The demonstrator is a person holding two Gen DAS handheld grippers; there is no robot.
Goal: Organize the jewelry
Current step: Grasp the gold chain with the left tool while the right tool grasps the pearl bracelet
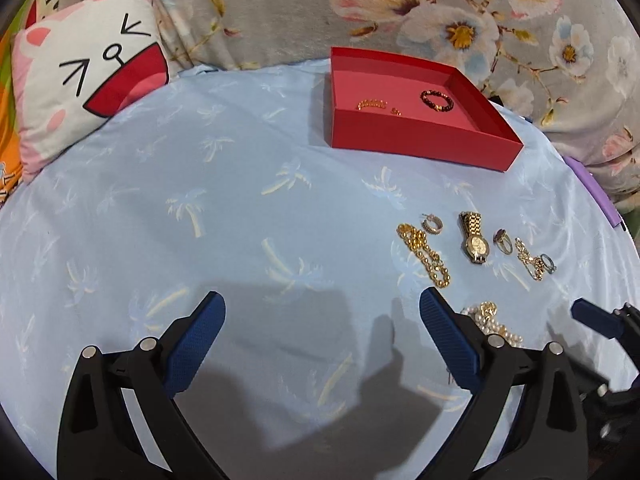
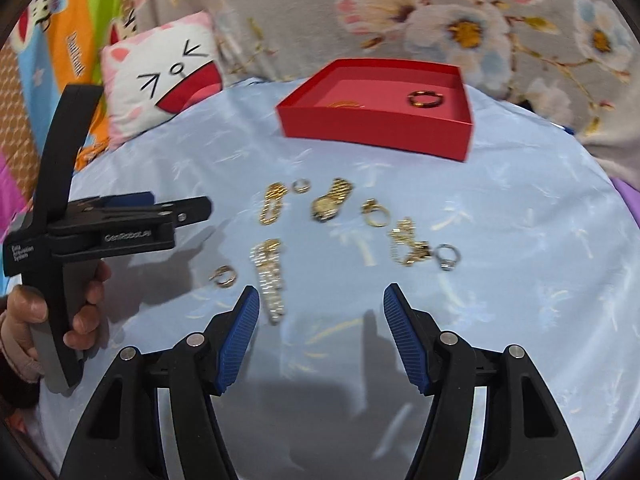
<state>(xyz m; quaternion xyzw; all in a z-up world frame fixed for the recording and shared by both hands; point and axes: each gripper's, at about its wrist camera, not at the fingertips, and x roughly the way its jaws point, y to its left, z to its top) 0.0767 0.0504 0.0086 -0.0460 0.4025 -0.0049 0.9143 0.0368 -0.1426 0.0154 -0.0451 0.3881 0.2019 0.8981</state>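
A red box (image 1: pixel 416 138) (image 2: pixel 372 126) stands at the back of the blue cloth; it holds a dark bead bracelet (image 1: pixel 437 101) (image 2: pixel 425 99) and a gold piece (image 1: pixel 373 104). Loose on the cloth lie a gold chain (image 1: pixel 424 254) (image 2: pixel 273 202), a hoop earring (image 1: pixel 433 226), a gold watch (image 1: pixel 474 242) (image 2: pixel 331 200), a ring (image 1: pixel 502 241) (image 2: pixel 375 213), a second chain (image 2: pixel 408 242), a silver ring (image 2: pixel 446 257), a pearl strand (image 1: pixel 494 322) (image 2: pixel 270 276) and another hoop (image 2: pixel 224 276). My left gripper (image 1: pixel 322 312) is open and empty. My right gripper (image 2: pixel 322 300) is open, above the pearl strand's near end.
A cat-face pillow (image 1: pixel 80 80) (image 2: pixel 168 76) lies at the back left. A floral blanket (image 1: pixel 480 8) rises behind the box. The left gripper's body and the hand holding it (image 2: pixel 92 236) show at the left of the right wrist view.
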